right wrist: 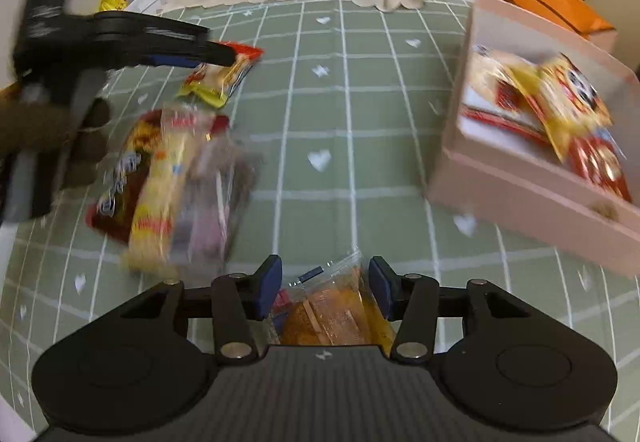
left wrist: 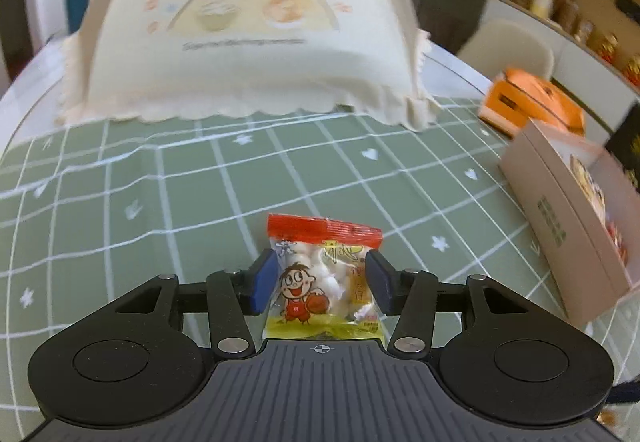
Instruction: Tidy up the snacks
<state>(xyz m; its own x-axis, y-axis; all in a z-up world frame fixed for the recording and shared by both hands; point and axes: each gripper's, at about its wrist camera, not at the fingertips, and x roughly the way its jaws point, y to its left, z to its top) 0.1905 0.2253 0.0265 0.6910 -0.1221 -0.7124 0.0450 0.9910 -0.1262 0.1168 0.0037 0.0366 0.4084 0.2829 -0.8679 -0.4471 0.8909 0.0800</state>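
Observation:
My left gripper (left wrist: 322,280) is shut on a small snack packet (left wrist: 322,274) with a red top and a cartoon boy, held above the green checked cloth (left wrist: 180,202). In the right wrist view the same gripper (right wrist: 216,56) shows at the upper left with that packet (right wrist: 222,78). My right gripper (right wrist: 324,288) is shut on an orange snack in clear wrap (right wrist: 332,316). A pile of loose snack packets (right wrist: 172,182) lies on the cloth to its left. An open pale pink box (right wrist: 516,198) at the right holds several red and yellow packets (right wrist: 560,110).
A cream cushion-like food cover (left wrist: 248,42) stands at the back of the table. An orange box (left wrist: 532,102) sits behind the pink box (left wrist: 560,210). A yellow packet (right wrist: 114,0) lies at the far left. Shelves with jars (left wrist: 568,10) stand beyond the table.

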